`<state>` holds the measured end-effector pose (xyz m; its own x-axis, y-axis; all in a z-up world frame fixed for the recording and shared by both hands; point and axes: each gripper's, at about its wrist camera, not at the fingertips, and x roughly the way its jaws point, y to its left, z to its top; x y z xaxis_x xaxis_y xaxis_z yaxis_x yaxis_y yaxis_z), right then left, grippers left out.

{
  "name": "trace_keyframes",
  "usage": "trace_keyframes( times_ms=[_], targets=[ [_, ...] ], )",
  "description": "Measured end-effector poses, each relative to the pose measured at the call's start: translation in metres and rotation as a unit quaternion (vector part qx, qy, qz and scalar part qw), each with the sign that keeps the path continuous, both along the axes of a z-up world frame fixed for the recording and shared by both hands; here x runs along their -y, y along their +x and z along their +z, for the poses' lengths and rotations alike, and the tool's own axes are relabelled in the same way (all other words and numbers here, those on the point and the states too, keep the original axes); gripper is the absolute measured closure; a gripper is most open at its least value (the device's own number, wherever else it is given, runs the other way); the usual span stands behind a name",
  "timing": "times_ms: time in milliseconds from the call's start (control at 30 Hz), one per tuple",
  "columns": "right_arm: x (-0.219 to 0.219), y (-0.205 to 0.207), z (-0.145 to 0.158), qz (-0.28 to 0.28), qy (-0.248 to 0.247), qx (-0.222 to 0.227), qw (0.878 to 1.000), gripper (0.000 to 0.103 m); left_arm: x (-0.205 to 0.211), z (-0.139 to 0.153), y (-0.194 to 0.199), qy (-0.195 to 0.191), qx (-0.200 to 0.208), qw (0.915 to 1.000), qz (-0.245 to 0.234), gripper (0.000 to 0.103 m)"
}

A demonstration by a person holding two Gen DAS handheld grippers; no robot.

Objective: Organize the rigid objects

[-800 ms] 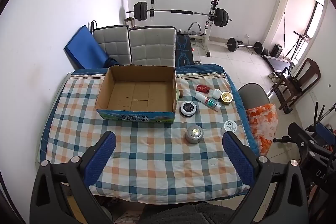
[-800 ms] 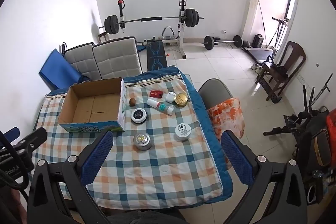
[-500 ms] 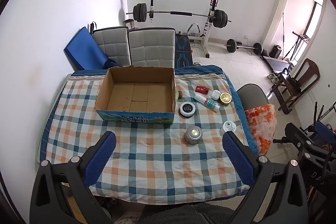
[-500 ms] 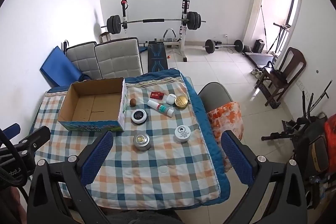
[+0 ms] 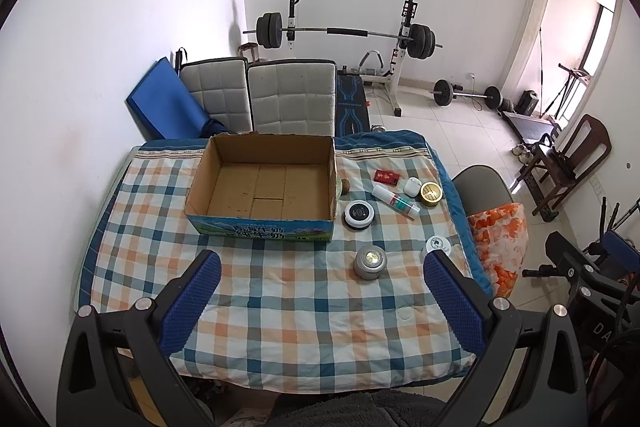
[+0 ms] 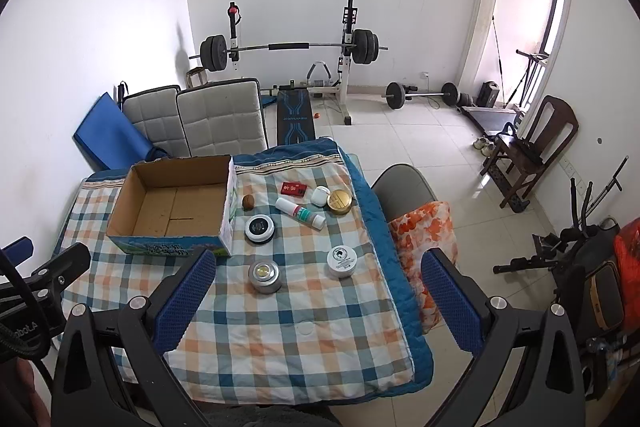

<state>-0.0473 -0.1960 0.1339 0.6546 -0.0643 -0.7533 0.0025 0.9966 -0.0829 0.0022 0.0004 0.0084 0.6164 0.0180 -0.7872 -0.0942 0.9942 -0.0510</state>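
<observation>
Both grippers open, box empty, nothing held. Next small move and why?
Probably lower the right gripper toward the silver round tin, the item nearest it. The cardboard box is empty, every item sits loose on the checked cloth, and both the right and the left gripper hover open above the table's near part.

One box (image 5: 262, 223); eight small items (image 6: 304, 213)

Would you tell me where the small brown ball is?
In the right wrist view, the brown ball sits on the tablecloth just right of the cardboard box, above the black-topped tin.
</observation>
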Motion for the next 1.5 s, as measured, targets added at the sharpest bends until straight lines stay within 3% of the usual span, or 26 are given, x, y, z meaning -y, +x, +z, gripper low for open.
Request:
trace_keyframes(
  times_ms=[233,1500],
  targets=[
    [0.000,0.003,0.002,0.000,0.002,0.009,1.000,0.000,-0.004,0.020,0.006,0.005,0.014,0.9998,0.008,0.000],
    [0.000,0.007,-0.006,-0.001,0.001,0.008,1.000,0.000,0.002,0.013,0.001,0.011,0.019,0.9997,0.009,0.000]
  ],
)
